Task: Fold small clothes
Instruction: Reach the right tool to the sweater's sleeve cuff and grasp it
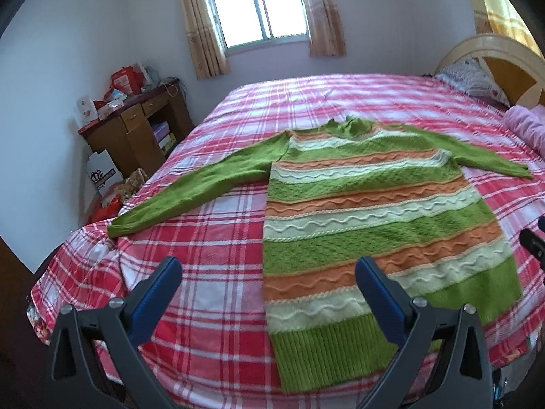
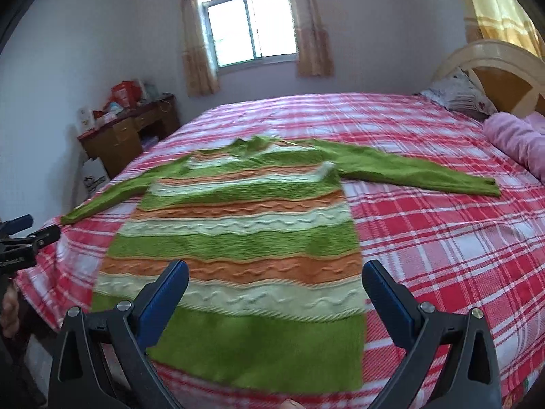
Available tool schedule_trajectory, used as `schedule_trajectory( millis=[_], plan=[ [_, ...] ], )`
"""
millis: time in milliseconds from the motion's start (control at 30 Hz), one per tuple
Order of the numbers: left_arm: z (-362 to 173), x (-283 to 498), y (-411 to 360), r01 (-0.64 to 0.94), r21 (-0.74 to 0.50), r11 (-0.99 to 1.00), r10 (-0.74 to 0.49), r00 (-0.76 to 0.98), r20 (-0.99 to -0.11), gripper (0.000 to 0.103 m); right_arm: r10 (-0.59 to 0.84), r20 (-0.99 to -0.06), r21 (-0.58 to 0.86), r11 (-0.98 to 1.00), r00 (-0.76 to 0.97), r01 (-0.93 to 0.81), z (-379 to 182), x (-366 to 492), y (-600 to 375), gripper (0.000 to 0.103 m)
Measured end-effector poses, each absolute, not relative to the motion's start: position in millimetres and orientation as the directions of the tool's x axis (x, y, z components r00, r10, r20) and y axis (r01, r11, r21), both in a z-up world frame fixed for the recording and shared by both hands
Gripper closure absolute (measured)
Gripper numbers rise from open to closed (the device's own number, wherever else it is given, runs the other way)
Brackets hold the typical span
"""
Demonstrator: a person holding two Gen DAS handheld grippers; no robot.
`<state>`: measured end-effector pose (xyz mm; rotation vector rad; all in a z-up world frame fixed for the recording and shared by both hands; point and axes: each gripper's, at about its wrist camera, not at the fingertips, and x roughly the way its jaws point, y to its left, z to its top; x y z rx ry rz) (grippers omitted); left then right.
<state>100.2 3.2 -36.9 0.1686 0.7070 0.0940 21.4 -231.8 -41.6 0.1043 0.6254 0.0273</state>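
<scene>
Both grippers are hovering w/ jaws wide, holding nothing: left gripper over hem's left edge, right gripper over hem. Striped sweater is lying flat on plaid bed, sleeves spread.

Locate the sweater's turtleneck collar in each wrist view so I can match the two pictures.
Left wrist view: the collar sits just right of centre, above the striped body, at the sweater's far end.
Right wrist view: the collar sits just left of centre, again at the sweater's far end.
Shared landmark: the window on the far wall, behind the collar in both.
</scene>
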Motion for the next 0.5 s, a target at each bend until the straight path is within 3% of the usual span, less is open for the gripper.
schedule_trajectory(
  millis=[500],
  plan=[
    [-72.7,199.9,-19.8,-0.039,0.174,0.984,0.152,0.697,-0.701,0.0,-0.087,-0.673,0.125,0.965,0.735,0.23,-78.4,103.9,-347.8,0.001]
  ],
)
